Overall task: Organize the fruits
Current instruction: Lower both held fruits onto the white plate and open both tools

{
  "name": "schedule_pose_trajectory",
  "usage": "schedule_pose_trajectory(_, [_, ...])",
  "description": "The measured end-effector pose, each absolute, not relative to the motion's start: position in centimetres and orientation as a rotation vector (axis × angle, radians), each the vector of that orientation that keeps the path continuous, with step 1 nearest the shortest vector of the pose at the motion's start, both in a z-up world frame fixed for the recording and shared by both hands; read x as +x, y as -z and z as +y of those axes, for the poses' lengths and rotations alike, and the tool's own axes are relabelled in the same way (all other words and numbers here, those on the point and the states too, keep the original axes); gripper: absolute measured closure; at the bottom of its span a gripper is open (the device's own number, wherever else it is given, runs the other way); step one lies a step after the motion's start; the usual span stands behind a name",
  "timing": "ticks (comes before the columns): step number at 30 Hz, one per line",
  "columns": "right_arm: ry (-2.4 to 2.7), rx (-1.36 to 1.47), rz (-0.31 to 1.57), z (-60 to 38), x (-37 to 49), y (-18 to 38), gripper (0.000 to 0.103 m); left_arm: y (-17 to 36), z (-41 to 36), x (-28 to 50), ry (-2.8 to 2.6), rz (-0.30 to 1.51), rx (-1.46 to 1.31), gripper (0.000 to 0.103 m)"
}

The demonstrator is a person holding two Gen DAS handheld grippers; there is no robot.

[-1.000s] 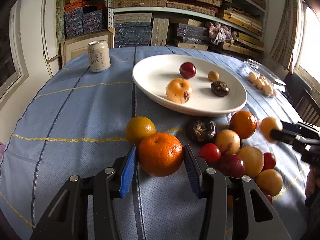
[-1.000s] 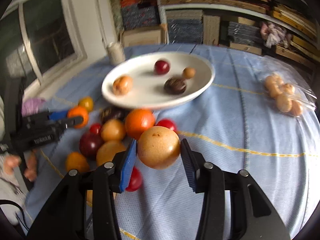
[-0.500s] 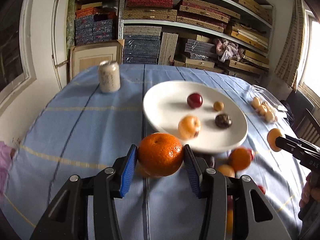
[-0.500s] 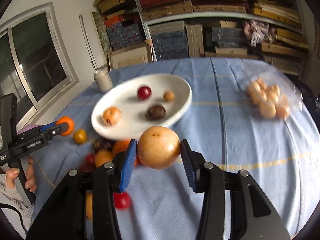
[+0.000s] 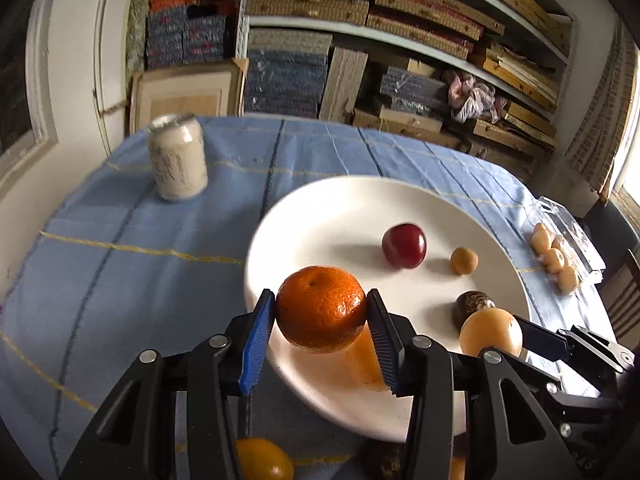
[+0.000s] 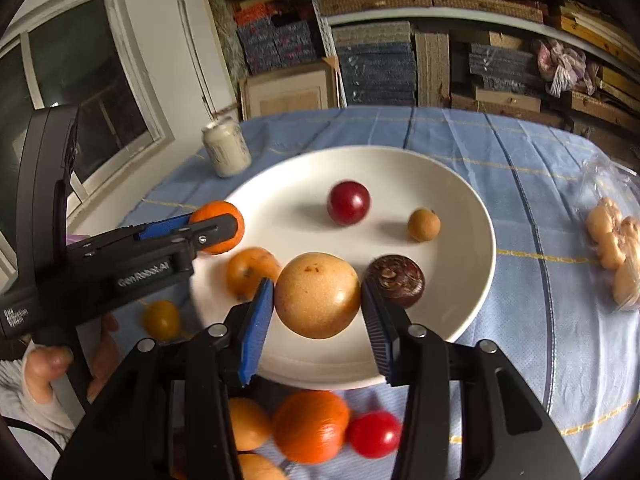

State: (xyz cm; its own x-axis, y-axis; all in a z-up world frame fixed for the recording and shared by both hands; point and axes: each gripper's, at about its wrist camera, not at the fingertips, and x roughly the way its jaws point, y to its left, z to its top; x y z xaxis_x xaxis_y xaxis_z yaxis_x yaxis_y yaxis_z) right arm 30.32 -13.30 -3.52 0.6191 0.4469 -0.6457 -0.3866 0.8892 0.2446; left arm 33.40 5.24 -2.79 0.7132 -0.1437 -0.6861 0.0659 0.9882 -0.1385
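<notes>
Both claws now over the plate, each carrying a fruit.

Nearest, the left claw (image 5: 321,326) is clamped on an orange (image 5: 321,307) and the right claw (image 6: 318,304) grips a tan fruit (image 6: 317,295); a second ago both fruits were still being lifted from the pile (image 6: 308,426) on the bench (image 6: 560,360), and now they hang above the near part of the white plate (image 6: 460,320), with the pile left behind under the claws. Beyond them the plate already holds a spotted orange fruit (image 6: 252,272), a dark brown one (image 6: 396,281), a red one (image 6: 348,203) and a small tan one (image 6: 424,224). Farther back stand a can (image 5: 178,158) and a bag of small fruit (image 5: 560,256). I judge both fruits ready to be set down, with more left in the pile.
</notes>
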Motion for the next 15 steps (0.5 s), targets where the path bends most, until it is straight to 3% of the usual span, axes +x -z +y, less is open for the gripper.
schedule_pose_trajectory(15, [-0.474,0.091,0.742,-14.0,29.9,3.1,0.059,1.2,5.5,32.7,0.098,0.725,-0.084,0.055])
